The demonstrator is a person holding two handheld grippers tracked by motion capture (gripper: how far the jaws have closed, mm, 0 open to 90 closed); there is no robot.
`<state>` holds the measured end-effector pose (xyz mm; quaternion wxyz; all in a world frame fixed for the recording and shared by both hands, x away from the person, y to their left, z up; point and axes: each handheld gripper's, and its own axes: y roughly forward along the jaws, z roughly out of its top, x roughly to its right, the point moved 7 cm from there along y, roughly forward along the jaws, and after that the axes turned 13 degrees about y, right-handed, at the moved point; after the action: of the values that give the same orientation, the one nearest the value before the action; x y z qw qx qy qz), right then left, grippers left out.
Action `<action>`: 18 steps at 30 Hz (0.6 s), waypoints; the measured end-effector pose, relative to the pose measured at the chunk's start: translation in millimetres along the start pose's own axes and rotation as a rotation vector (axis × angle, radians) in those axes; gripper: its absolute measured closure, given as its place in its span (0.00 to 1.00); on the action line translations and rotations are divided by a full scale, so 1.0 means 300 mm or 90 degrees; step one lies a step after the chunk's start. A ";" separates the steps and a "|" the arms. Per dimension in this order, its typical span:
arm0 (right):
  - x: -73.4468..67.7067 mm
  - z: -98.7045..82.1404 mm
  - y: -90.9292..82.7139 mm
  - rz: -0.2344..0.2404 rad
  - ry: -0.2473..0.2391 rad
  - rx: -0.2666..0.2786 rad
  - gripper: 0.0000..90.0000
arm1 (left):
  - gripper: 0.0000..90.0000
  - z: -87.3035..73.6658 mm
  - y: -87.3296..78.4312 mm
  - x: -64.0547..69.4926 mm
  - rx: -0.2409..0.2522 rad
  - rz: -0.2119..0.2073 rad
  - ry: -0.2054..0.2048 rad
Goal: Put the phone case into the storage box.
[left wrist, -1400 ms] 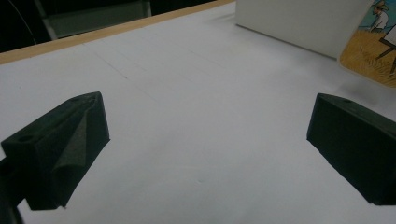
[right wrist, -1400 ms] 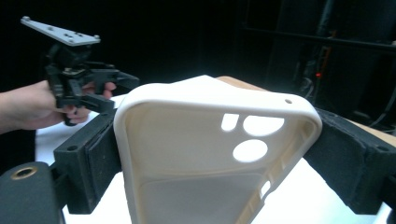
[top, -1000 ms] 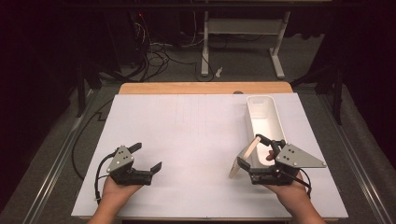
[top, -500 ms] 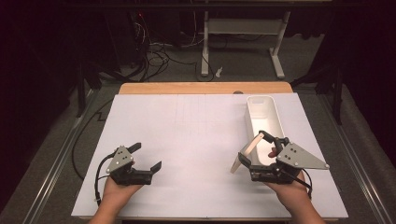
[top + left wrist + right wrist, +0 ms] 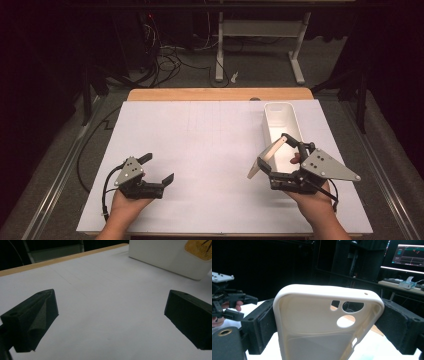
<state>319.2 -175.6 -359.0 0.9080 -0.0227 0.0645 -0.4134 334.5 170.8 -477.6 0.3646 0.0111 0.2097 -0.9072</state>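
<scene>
1. The phone case (image 5: 329,322) is cream-white and thin-walled, with rounded corners, a raised rim and three cut-outs near its top edge: a small one, an oval one and a round one below them. In the right gripper view its hollow inner side faces the camera.
2. In the high view the phone case (image 5: 267,157) stands tilted off the table, at about 4 o'clock from the sheet's middle, leaning from 7 o'clock up towards 1 o'clock.
3. The left gripper (image 5: 159,169) rests low on the white sheet (image 5: 210,150) at about 8 o'clock, held by the person's left hand (image 5: 127,200). Its jaws are spread wide with nothing between them, pointing towards 2 o'clock.
4. The right gripper (image 5: 272,160) sits at about 4 o'clock, held by the right hand (image 5: 312,200). Its jaws are closed on the long sides of the case and press against both.
5. A white bin (image 5: 282,127) lies just beyond the right gripper, at 12 o'clock from it, near the sheet's right edge.
6. Between the two grippers the sheet is bare, and its far half towards the wooden table edge (image 5: 220,94) is open too.
</scene>
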 end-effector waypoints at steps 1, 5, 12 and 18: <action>0.002 0.004 -0.002 -0.002 -0.001 0.002 0.11 | 0.00 0.001 -0.001 -0.001 0.005 -0.005 -0.010; 0.010 0.030 -0.015 -0.006 0.002 0.018 0.11 | 0.00 0.002 -0.006 -0.008 0.012 -0.002 -0.021; 0.017 0.070 -0.033 -0.008 0.002 0.038 0.11 | 0.00 0.000 -0.005 -0.009 0.010 0.004 -0.019; 0.031 0.099 -0.049 -0.018 0.005 0.053 0.11 | 0.00 0.001 -0.007 -0.008 0.011 0.005 -0.016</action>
<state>318.3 -192.7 -329.0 0.9021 0.0159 0.0505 -0.4283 334.9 173.5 -476.2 0.3707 0.0041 0.1974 -0.9075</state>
